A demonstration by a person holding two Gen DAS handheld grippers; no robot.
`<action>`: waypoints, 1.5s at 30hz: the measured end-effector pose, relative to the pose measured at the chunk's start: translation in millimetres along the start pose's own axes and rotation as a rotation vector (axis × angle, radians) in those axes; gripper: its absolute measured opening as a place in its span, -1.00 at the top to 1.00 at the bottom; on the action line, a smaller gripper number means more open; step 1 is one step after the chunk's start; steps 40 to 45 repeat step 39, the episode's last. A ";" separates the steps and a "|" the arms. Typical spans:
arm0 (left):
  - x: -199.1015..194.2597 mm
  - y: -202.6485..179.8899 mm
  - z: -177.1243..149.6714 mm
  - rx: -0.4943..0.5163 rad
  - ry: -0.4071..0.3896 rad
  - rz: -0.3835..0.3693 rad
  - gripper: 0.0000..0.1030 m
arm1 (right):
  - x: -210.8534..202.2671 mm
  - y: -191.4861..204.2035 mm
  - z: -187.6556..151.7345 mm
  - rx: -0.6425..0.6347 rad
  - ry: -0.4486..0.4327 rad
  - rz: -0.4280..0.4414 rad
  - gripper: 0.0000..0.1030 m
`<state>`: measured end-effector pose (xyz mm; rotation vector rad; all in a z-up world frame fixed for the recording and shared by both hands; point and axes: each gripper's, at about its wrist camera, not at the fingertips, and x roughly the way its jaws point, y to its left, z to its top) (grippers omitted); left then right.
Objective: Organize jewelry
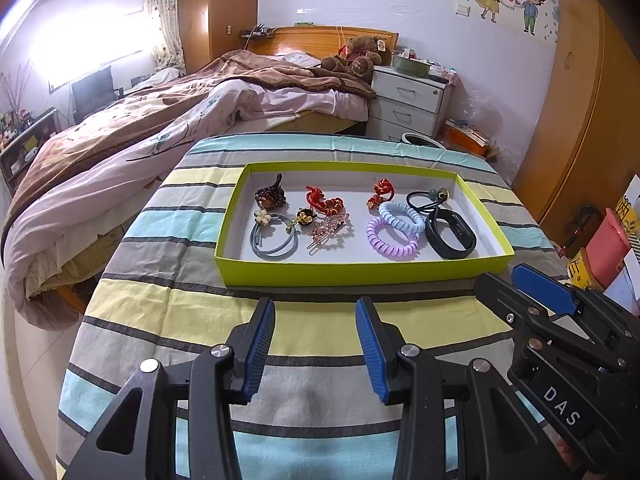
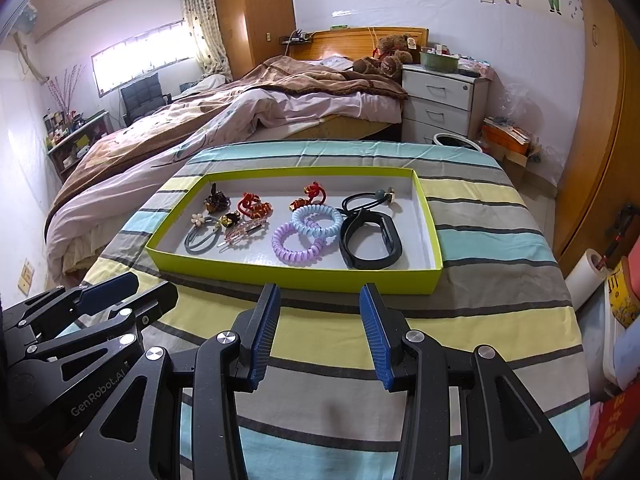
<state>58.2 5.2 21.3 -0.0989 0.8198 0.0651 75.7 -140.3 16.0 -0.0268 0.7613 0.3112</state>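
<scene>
A lime-green tray (image 1: 360, 274) (image 2: 296, 278) lies on the striped cloth and holds several pieces. At its left are a grey hair tie with a flower (image 1: 274, 236), a brown beaded clip (image 1: 270, 196), a red knotted piece (image 1: 324, 202) and a pink crystal clip (image 1: 330, 228). At its right are a purple coil tie (image 1: 392, 238) (image 2: 298, 246), a blue coil tie (image 1: 402, 216), a black wristband (image 1: 450, 232) (image 2: 370, 242) and a black beaded tie (image 1: 428, 198). My left gripper (image 1: 315, 304) (image 2: 108, 292) and right gripper (image 2: 320, 292) (image 1: 544, 288) hover side by side before the tray's near wall. Both are open and hold nothing.
The striped cloth (image 1: 320, 332) covers a small table whose edges drop off left and right. A bed (image 1: 160, 128) lies beyond on the left, a white nightstand (image 1: 408, 100) behind, a wooden wardrobe (image 1: 580, 120) on the right. Boxes and bags (image 2: 616, 300) crowd the floor at right.
</scene>
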 end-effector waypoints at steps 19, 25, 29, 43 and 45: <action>0.1 2.8 1.7 -0.015 -0.005 -0.003 0.19 | 0.8 -0.5 0.3 0.001 0.001 0.001 0.18; 0.2 2.7 1.3 -0.018 -0.004 -0.005 0.19 | 1.1 0.0 1.6 -0.003 0.002 0.000 0.18; 0.2 2.9 0.5 -0.028 0.001 -0.009 0.19 | 0.3 0.0 1.3 0.002 0.000 -0.002 0.18; 0.1 3.5 0.9 -0.021 0.000 0.004 0.19 | 0.2 -1.2 1.4 0.004 -0.003 -0.002 0.18; 0.1 3.5 0.9 -0.021 0.000 0.004 0.19 | 0.2 -1.2 1.4 0.004 -0.003 -0.002 0.18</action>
